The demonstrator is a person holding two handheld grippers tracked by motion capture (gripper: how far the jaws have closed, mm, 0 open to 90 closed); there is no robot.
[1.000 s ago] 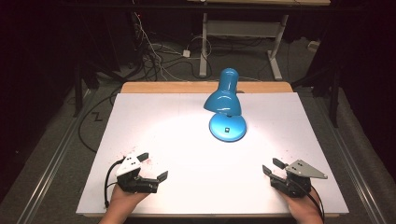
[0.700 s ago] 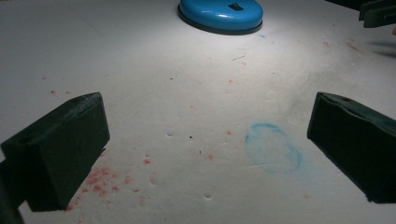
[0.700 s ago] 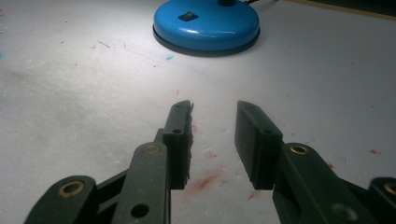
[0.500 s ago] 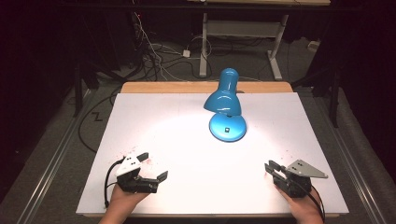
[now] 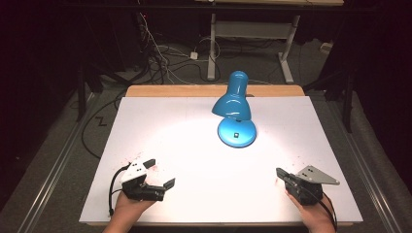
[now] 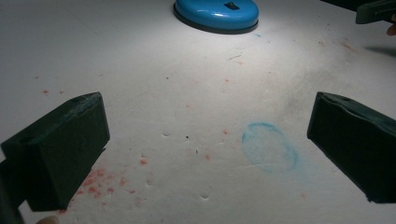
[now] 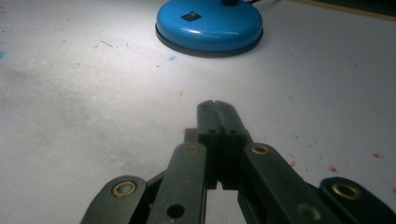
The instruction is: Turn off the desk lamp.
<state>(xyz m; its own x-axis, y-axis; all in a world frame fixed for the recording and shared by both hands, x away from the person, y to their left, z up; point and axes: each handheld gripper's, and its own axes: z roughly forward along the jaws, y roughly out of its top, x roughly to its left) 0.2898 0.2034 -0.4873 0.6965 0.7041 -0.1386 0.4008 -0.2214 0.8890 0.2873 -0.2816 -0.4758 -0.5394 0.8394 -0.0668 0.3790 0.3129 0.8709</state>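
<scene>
Right gripper [image 5: 281, 174] fingers just closed — empty, blue lamp [image 5: 236, 116] unmoved

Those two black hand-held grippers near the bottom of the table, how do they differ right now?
The left hand-held gripper has its jaws spread wide apart, with bare white table between them; the right hand-held gripper has just been closing and its jaws now meet, with nothing between them. The right one carries a grey three-cornered plate; the left one's top looks white. Both are black, held by a hand near the table's front edge, and aimed roughly toward the blue desk lamp.
</scene>
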